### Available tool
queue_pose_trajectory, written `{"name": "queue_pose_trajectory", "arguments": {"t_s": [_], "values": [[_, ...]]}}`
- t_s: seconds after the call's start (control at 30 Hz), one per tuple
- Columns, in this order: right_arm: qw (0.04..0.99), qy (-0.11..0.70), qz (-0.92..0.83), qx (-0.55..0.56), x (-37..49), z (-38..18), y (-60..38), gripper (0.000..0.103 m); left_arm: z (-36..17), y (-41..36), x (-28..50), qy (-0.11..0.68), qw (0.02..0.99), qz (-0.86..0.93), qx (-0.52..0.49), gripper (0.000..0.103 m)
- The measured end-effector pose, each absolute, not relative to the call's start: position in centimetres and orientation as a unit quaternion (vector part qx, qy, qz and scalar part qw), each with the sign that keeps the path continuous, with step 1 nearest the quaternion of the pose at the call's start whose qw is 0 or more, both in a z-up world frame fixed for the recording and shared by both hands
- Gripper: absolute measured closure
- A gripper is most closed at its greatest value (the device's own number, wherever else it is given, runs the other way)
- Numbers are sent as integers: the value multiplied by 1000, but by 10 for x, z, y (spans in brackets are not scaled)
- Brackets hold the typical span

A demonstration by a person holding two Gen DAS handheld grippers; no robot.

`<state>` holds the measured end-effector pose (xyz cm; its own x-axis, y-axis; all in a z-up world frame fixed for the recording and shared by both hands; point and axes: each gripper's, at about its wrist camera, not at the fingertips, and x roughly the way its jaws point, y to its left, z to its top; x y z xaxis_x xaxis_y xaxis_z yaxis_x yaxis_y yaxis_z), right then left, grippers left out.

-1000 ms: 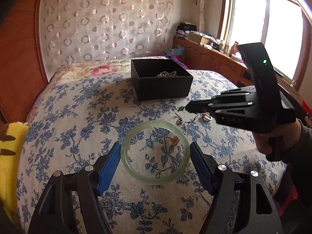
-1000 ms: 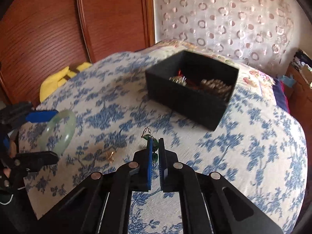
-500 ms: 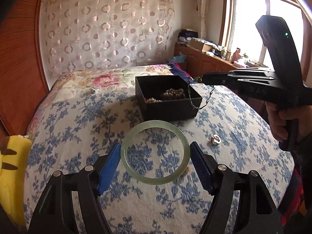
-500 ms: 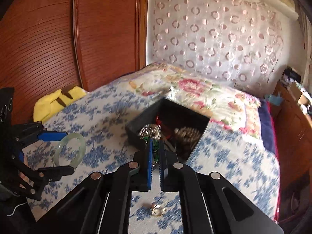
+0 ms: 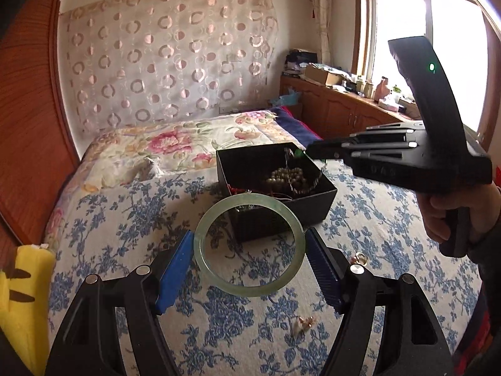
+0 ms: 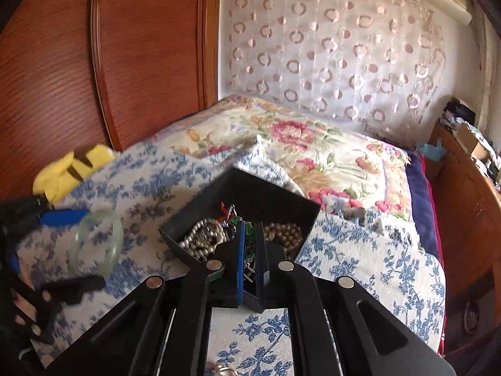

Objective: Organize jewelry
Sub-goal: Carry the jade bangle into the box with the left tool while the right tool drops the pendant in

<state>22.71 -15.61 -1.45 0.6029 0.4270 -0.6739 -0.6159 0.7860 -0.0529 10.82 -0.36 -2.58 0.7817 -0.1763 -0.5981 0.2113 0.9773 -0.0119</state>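
My left gripper (image 5: pixel 249 244) is shut on a pale green jade bangle (image 5: pixel 203 253) and holds it above the bed, in front of the black jewelry box (image 5: pixel 313 200). My right gripper (image 6: pixel 249 232) is shut on a green-stone necklace (image 6: pixel 249 228) and holds it over the box (image 6: pixel 194 216); its chain (image 5: pixel 314 181) dangles into the box in the left wrist view. The box holds bead strands (image 6: pixel 203 238). The right gripper (image 5: pixel 308 149) also shows in the left wrist view, the bangle (image 6: pixel 117 235) in the right.
A ring (image 5: pixel 360 258) and a small earring (image 5: pixel 303 322) lie on the blue floral bedspread (image 5: pixel 125 219). A yellow plush (image 5: pixel 22 282) sits at the left edge. A wooden headboard (image 6: pixel 125 62) and a cabinet (image 5: pixel 344 112) border the bed.
My right gripper lifted the necklace from the bedspread and carried it over the box. My left gripper rose with the bangle and moved toward the box.
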Motion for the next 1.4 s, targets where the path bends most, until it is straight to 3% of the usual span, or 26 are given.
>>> {"name": "queue_pose_trajectory", "arguments": {"t_s": [0.37, 0.5, 1.4], "values": [[883, 348, 287, -128, 232, -25, -172, 93, -19, -13, 143, 317, 942, -103, 51, 34], [885, 343, 287, -129, 230, -22, -180, 79, -20, -15, 158, 323, 940, -105, 43, 34], [888, 352, 270, -118, 202, -50, -234, 79, -42, -52, 227, 354, 928, -86, 78, 34]]}}
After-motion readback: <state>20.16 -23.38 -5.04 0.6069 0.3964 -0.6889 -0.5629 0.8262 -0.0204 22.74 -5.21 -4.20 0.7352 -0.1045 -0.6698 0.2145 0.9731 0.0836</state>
